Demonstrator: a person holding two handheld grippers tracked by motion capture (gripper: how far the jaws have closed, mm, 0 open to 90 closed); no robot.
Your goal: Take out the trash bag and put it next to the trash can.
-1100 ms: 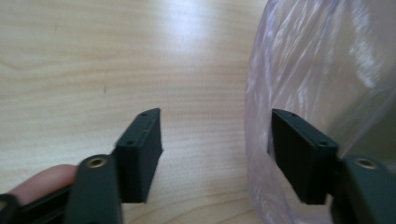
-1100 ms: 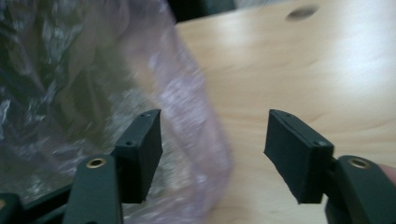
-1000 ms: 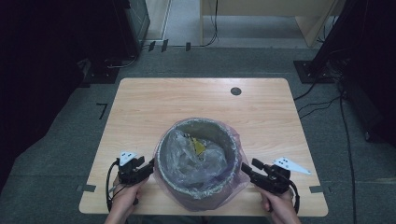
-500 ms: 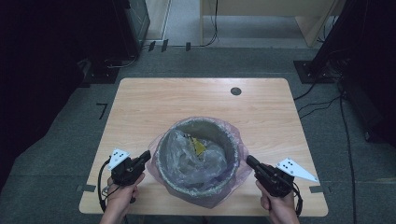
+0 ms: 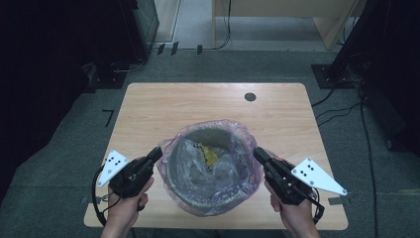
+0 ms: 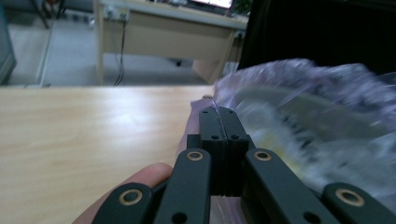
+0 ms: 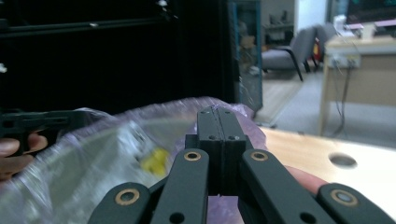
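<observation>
Left tongs (image 5: 157, 151) and right tongs (image 5: 257, 152) each pinch the pink bag's (image 5: 213, 206) rim on opposite sides of the bin (image 5: 198, 201) on the counter (image 5: 198, 104)

Left gripper (image 5: 157, 151) and right gripper (image 5: 257, 152): black bodies, brass-ringed pivots, dark screws; grey three-cornered plates with black dots; black cables trailing.

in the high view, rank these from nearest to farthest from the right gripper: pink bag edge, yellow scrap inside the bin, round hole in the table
1. pink bag edge: pinched in the shut right gripper, at the bin's right rim.
2. yellow scrap: inside the bin, to the gripper's left.
3. round hole: far side of the table.
</observation>
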